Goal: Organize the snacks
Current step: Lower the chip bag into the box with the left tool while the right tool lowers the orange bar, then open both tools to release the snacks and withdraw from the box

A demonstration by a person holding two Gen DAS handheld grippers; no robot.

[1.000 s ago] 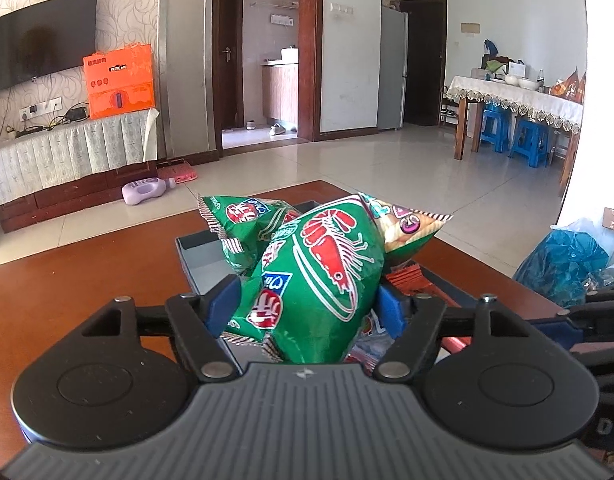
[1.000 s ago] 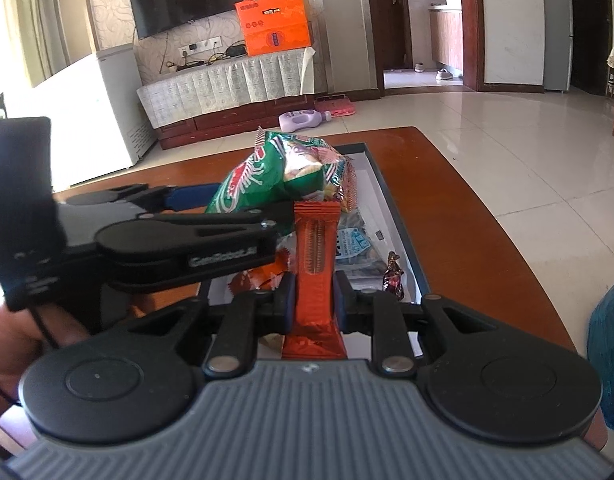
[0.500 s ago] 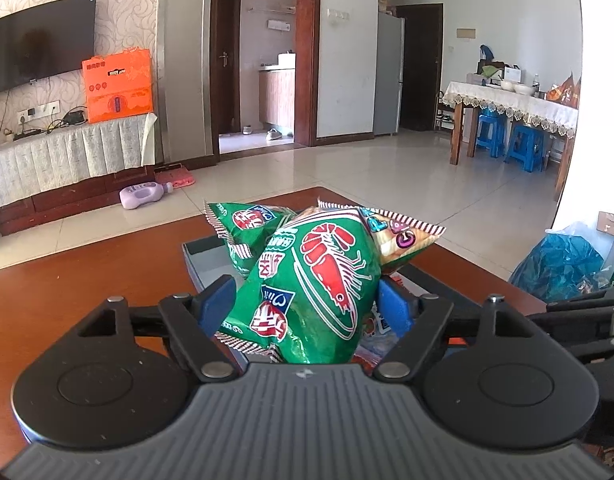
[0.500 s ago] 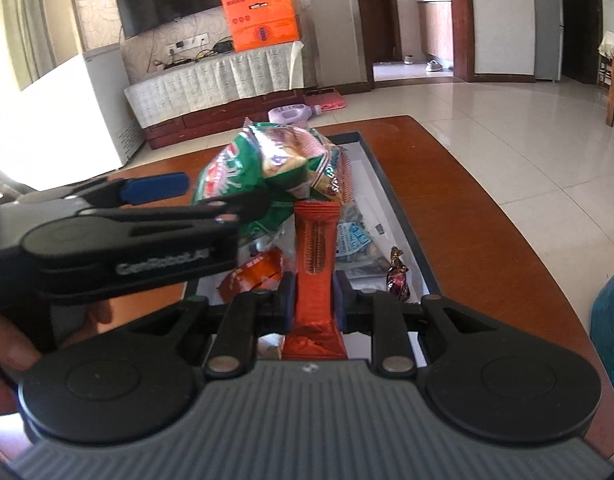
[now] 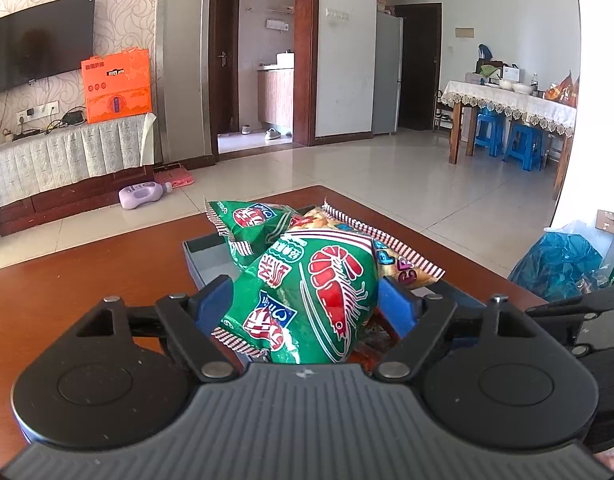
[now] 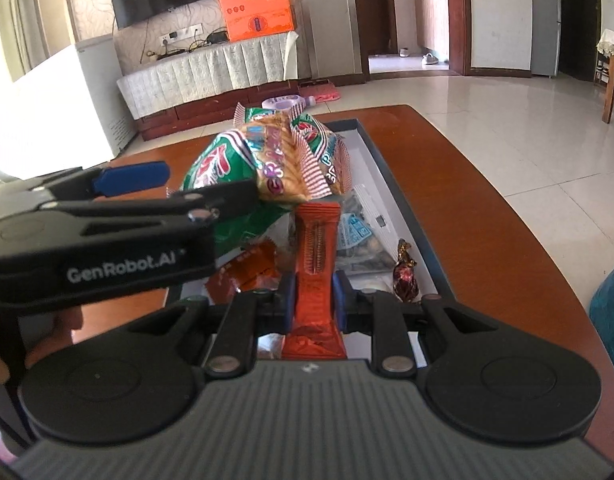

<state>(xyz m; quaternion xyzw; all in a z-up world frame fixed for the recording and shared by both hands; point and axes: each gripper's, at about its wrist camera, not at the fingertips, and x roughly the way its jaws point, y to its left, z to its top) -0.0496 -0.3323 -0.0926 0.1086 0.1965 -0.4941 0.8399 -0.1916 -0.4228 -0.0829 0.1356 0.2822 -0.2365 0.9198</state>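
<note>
We take the tray [image 6: 403,216] on the desk [image 6: 487,216] as our landmark, since nearly everything sits in it. Most of the sorting looks done: a green shrimp bag [image 5: 307,300] lies on the heap at the tray's middle, a second green bag [image 5: 251,224] behind it toward the far end, and a striped cracker bag [image 6: 291,168] on top of them. At the near end of the tray we see an orange packet [image 6: 247,268], a clear pack of nuts [image 6: 359,240] and a dark wrapped candy [image 6: 405,272] by the right wall.

Our left tongs [image 5: 307,304] straddle the shrimp bag. Their jaws have just been opening, and the blue pads [image 5: 211,300] now stand wide, with the bag between them and, as far as we can tell, no longer squeezed. We judge that bag delivered, resting on the pile inside the tray.

Our right tongs [image 6: 313,300] are narrow, clamped on a red bar [image 6: 317,248] that stands upright above the tray's near end. That bar is the piece in hand, not yet set down.

What is left, by our reckoning: draw the left tongs back clear of the heap, lay the red bar in the tray, and check for strays. A blue sack [image 5: 555,256] past the desk's right edge may hold more snacks; we cannot tell.
</note>
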